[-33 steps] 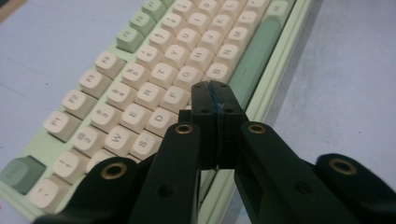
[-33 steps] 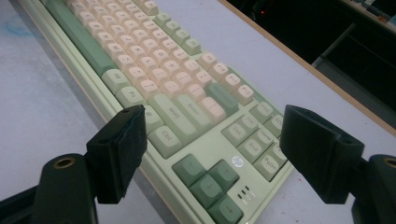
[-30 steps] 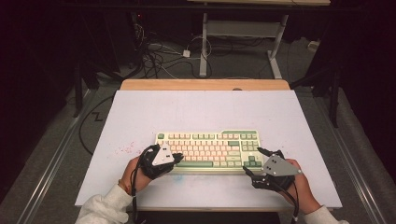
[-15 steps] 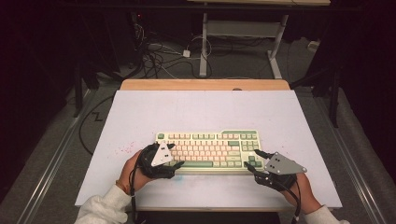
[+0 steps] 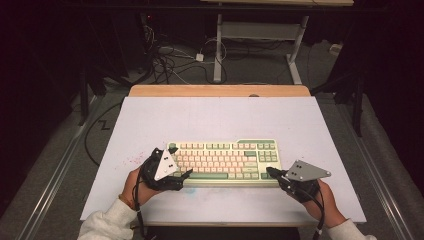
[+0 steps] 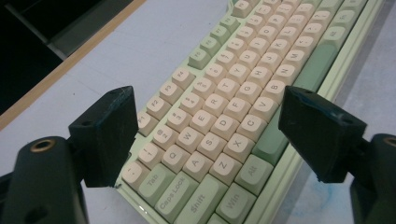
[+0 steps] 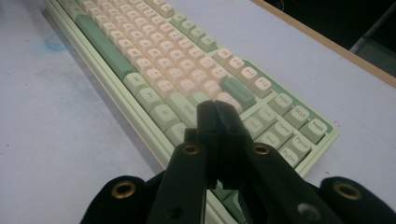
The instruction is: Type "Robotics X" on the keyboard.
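Keyboard (image 5: pixel 223 161) lies on the tabletop (image 5: pixel 220 120), long axis from nine to three o'clock, near the front edge. The left hand-held gripper (image 5: pixel 186 173) sits at its seven o'clock corner, its jaws just opened wide, standing over the left-hand keys with nothing between them. The right hand-held gripper (image 5: pixel 270 171) is at the five o'clock corner; its jaws have just closed tight, empty, tips over the keys there. Both are about equally near, one at each short end. Bare tabletop stretches toward twelve o'clock and to both sides; toward six o'clock little room remains before the edge.
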A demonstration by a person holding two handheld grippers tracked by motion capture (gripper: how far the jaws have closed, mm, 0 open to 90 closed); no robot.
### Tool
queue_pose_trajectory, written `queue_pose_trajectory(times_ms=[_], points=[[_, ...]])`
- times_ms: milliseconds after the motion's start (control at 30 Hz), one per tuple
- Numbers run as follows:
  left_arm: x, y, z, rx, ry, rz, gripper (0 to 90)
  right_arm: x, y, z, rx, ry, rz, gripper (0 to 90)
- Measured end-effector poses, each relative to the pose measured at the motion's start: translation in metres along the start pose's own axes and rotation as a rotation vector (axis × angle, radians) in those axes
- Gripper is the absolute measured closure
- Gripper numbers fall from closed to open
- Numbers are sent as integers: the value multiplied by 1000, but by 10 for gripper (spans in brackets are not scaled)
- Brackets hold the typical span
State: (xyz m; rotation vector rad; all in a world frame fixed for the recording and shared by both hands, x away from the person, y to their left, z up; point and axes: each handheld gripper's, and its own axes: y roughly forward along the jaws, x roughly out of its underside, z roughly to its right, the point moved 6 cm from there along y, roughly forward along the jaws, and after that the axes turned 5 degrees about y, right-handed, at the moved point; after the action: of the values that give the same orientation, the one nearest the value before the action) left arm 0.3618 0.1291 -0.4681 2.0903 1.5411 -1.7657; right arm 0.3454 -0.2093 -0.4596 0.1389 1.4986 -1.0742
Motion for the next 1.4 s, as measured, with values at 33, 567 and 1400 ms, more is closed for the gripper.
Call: queue_pose_trajectory(times_ms=[33, 567, 1400], points=[[2, -1, -1, 0, -12, 0, 191, 0, 1, 1, -1, 2, -4, 900], [22, -15, -8, -21, -51, -29, 191, -9, 31, -6, -21, -32, -93, 900], [25, -13, -5, 7, -40, -49, 192, -9, 68, -12, -21, -53, -161, 900]])
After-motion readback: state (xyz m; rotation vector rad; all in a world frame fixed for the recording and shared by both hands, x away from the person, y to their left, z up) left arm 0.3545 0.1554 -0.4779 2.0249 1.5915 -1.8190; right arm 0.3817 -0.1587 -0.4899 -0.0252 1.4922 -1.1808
